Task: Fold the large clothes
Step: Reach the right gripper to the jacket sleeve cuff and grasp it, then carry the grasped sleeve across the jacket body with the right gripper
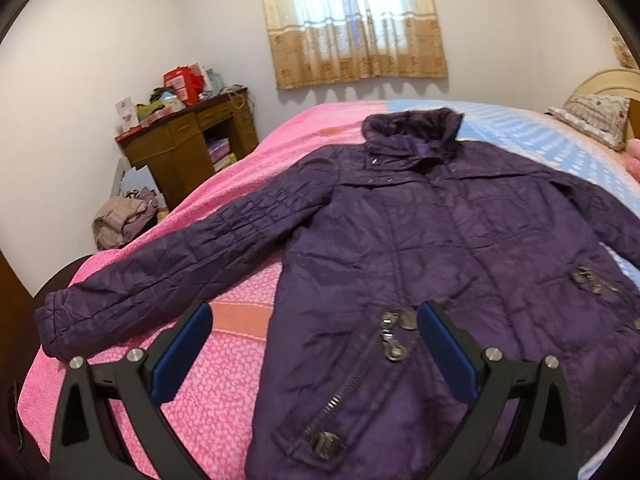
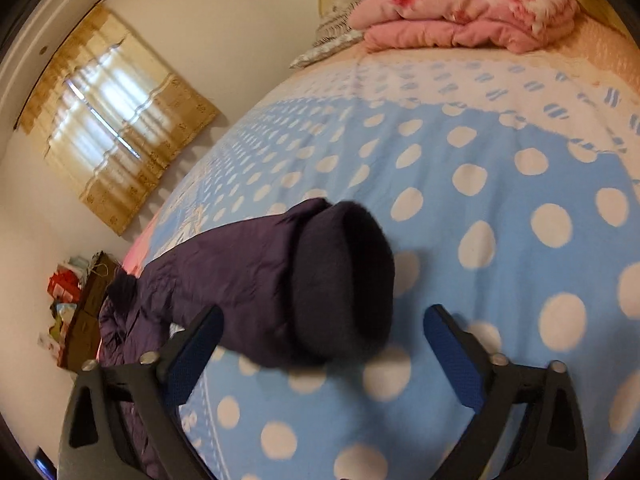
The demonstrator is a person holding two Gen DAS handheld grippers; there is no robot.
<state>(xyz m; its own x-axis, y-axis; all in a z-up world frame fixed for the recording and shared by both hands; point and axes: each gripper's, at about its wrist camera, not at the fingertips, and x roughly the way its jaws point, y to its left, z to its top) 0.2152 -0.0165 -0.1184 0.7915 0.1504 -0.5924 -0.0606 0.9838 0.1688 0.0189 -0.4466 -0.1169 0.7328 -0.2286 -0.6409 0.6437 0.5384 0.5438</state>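
A dark purple quilted jacket (image 1: 420, 248) lies front up and spread flat on the bed, collar at the far end, one sleeve (image 1: 160, 276) stretched out to the left. My left gripper (image 1: 314, 316) is open and empty, hovering above the jacket's lower left hem by a zip pocket (image 1: 352, 380). In the right wrist view the jacket's other sleeve (image 2: 256, 280) lies on the blue spotted sheet, its dark knit cuff (image 2: 344, 280) facing me. My right gripper (image 2: 322, 316) is open and empty, just short of that cuff.
The bed has a pink cover (image 1: 224, 392) on the left and a blue spotted sheet (image 2: 500, 200) on the right. A folded pink quilt (image 2: 460, 12) and a pillow (image 1: 596, 120) lie at the headboard. A cluttered wooden desk (image 1: 188, 140) and a clothes pile (image 1: 120, 220) stand at the left wall.
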